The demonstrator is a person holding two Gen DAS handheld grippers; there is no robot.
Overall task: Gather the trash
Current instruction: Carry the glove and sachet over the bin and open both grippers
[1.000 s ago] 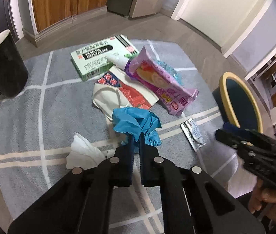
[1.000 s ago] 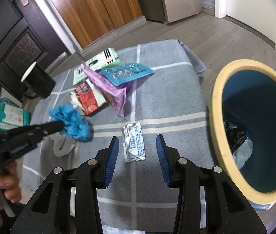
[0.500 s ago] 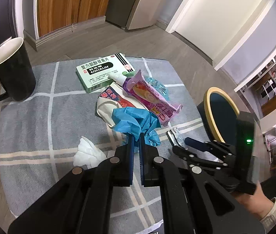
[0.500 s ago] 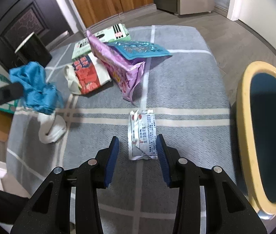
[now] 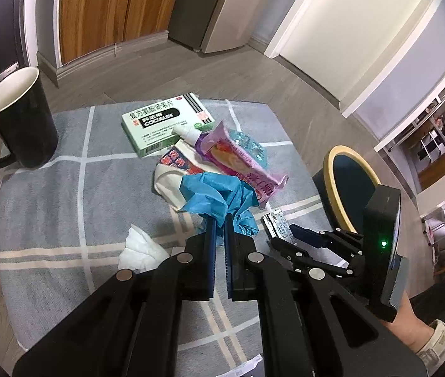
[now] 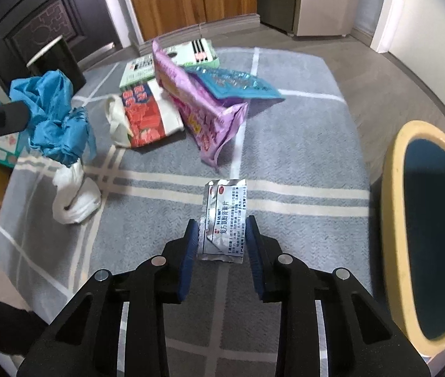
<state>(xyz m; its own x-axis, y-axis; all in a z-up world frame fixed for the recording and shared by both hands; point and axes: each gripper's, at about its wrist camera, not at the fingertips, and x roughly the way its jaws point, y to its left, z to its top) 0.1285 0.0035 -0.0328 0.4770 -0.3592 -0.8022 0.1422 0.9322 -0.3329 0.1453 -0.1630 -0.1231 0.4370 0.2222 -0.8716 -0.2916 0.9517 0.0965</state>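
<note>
Silver foil sachet [image 6: 224, 220] lies flat on the grey checked cloth [image 6: 301, 157], its long axis running away between the right claw [image 6: 221, 238], whose jaws are closing around it, not yet touching. Left claw [image 5: 219, 232] pinches the blue crumpled glove [image 5: 219, 194] aloft. Nearest the sachet is the right hand; the yellow-rimmed bin [image 6: 395, 188] stands to its right.

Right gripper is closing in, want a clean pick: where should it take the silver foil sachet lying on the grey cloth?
Grip the near end of the silver foil sachet across its width, from above. It lies flat, long axis running away from the right gripper, whose closing jaws already straddle its two long edges.
</note>
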